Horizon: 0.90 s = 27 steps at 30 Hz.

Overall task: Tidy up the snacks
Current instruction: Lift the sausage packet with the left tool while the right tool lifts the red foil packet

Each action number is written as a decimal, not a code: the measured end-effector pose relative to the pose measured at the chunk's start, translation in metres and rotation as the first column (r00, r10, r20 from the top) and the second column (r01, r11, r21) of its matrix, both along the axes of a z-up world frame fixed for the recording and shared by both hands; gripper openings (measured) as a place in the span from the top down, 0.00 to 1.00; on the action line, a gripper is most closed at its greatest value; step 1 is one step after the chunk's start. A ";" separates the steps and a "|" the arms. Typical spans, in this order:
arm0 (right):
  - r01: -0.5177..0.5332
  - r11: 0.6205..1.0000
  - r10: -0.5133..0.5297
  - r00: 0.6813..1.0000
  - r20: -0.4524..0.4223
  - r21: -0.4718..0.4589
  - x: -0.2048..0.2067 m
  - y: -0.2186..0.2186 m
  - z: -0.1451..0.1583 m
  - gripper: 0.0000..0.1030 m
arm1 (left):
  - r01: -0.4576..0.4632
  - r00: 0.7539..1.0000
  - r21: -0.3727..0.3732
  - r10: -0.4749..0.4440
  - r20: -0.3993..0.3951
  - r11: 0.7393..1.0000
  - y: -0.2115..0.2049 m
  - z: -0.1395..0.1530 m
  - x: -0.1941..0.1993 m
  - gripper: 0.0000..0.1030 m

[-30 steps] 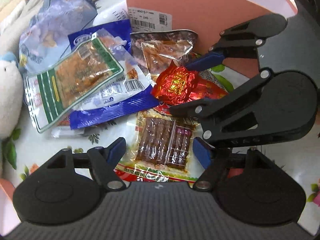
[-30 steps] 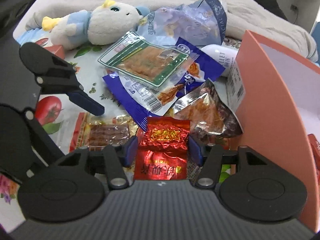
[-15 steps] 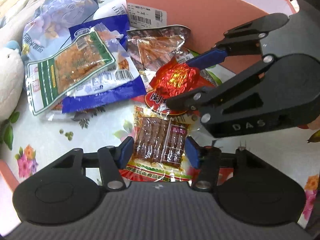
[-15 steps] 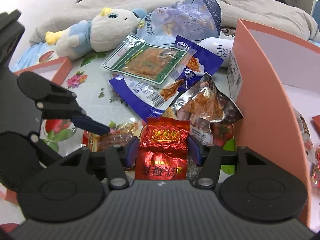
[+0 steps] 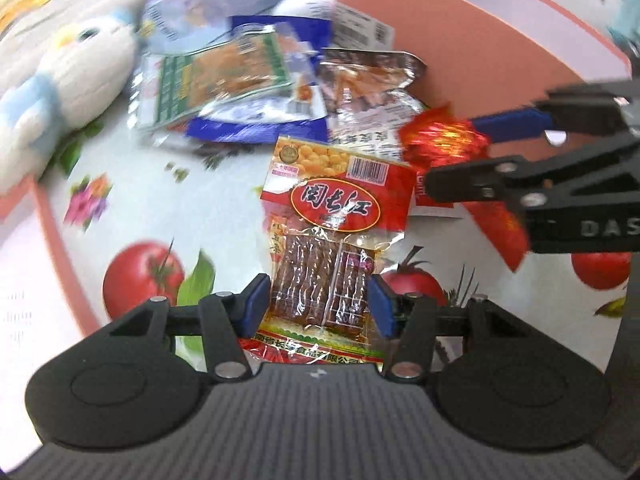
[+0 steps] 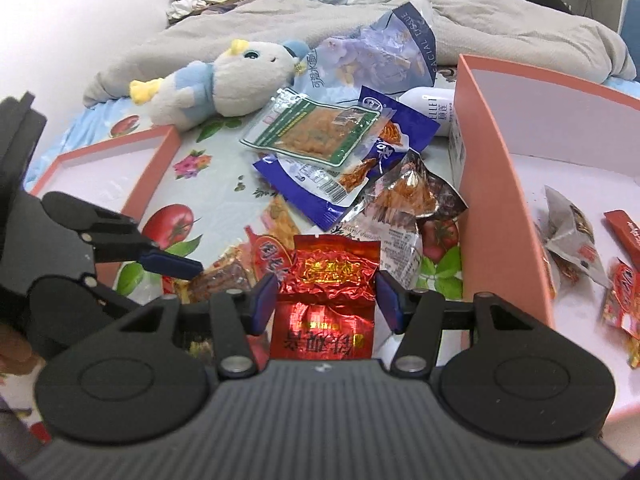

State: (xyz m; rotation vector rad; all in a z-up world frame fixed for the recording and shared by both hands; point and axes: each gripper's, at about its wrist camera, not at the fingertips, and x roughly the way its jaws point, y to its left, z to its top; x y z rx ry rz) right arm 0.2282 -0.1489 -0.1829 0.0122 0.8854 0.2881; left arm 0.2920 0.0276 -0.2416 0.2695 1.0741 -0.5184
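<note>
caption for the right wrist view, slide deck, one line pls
Right gripper clamps a red foil packet beside the pink box; left gripper holds a dried-tofu packet.

We see our left gripper clamping a dried-meat packet above the flowered cloth, the right gripper gripping a red foil packet.

"DAS" stands in pale letters on the black arm of my right gripper. The pale blue tissue pack reads "FACIAL TISSUE" along its edge. The white bottle shows "LLET". Chinese characters cover the red snack packets; barcode digits too small to read.
</note>
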 end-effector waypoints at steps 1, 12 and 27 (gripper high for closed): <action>0.000 1.000 0.000 1.000 0.002 0.001 -0.004 -0.001 0.002 0.45 | -0.031 1.000 -0.010 0.031 -0.003 0.999 0.003 0.001 -0.002 0.43; -0.020 1.000 0.020 1.000 -0.006 0.011 -0.035 -0.007 0.012 0.45 | -0.335 0.941 -0.141 0.338 -0.001 0.932 0.031 0.026 -0.033 0.43; -0.033 0.998 0.034 0.999 -0.017 0.047 -0.048 -0.014 0.023 0.45 | -0.526 0.840 -0.260 0.543 -0.008 0.810 0.038 0.064 -0.052 0.43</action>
